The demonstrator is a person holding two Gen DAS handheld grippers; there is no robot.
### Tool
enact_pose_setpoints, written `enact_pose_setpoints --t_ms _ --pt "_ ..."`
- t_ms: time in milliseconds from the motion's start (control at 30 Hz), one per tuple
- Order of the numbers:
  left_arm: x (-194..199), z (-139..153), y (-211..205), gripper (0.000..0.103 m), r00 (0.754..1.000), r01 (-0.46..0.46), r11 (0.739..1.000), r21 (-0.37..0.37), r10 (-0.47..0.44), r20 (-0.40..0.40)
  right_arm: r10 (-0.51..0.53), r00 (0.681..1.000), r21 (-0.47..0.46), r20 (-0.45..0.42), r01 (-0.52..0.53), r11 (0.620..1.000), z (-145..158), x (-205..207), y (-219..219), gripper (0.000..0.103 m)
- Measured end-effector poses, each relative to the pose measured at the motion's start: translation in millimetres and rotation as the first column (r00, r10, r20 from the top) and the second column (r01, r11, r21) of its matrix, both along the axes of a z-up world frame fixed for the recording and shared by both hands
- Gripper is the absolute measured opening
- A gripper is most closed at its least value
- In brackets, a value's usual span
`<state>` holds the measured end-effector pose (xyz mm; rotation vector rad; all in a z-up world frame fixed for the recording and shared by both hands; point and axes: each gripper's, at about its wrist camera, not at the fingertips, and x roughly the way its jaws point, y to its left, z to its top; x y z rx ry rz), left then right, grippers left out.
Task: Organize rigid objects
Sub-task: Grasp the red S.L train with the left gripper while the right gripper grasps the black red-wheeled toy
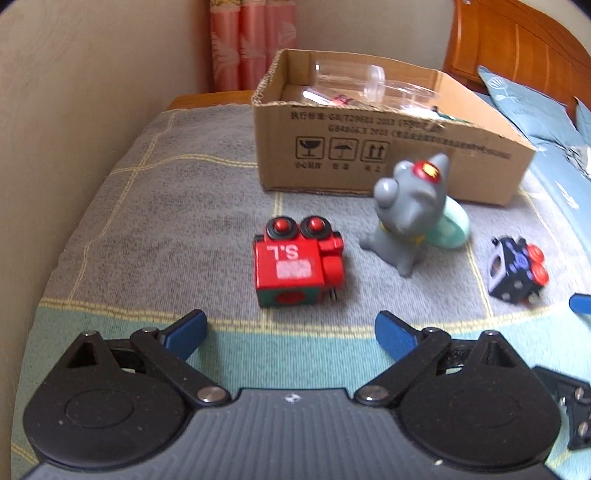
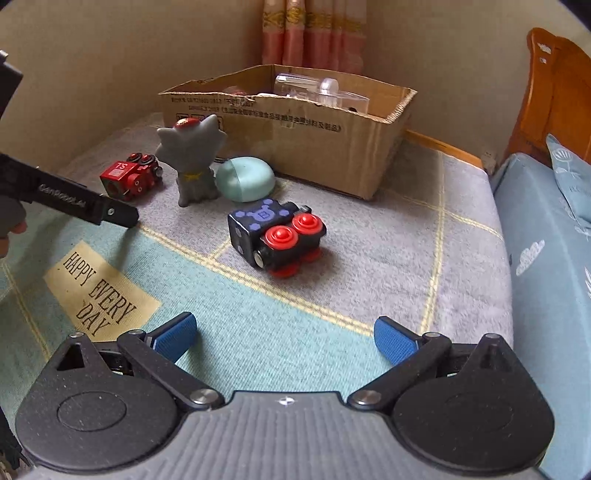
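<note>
Only rt view shows blanket label (image 2: 99,291); both tongs (image 1: 291,332) (image 2: 286,334) released, empty.

place: bedroom | signs: wooden headboard (image 1: 517,40), pillow (image 1: 524,107), curtain (image 2: 310,33)

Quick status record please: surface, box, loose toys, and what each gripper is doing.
surface: blanket on a bed
box: cardboard box, open, clear plastic items inside
loose toys: red toy train; grey figurine; mint oval case touching the figurine; black toy train
left gripper: open, empty, facing red toy train
right gripper: open, empty, facing black toy train
</note>
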<state>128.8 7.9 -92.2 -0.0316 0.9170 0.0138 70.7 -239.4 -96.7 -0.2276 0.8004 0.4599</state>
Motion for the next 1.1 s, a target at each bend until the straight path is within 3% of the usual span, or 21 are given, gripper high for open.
enact_pose_setpoints --t_ms 67,233,300,700,967,1100 --pt "3 1 -1 0.089 1.0 -0.016 1.0 0.009 0.015 0.01 0.023 1.0 0.001 0.001 -0.023 1.0 0 5 2 0.103" --pt "13 6 0 0.06 0.999 -0.028 0.999 -0.022 0.029 0.018 0.074 0.997 0.006 0.005 -0.074 0.997 0 16 7 0.103" --pt "14 8 0 0.054 1.0 -0.023 0.999 -0.047 0.023 0.016 0.096 0.995 0.012 0.015 -0.097 0.995 -1 21 8 0.103" --pt "18 8 2 0.052 1.0 -0.002 0.998 -0.063 0.003 0.026 0.243 0.97 -0.002 -0.002 -0.243 0.97 0 74 34 0.103" --pt "17 8 4 0.052 1.0 0.005 0.998 -0.066 -0.003 0.029 0.374 0.924 -0.034 -0.085 -0.377 0.925 5 46 47 0.103" --pt "17 7 0 0.052 0.999 0.017 0.999 -0.035 -0.016 0.03 0.35 0.933 -0.037 -0.079 -0.354 0.935 4 42 49 0.103"
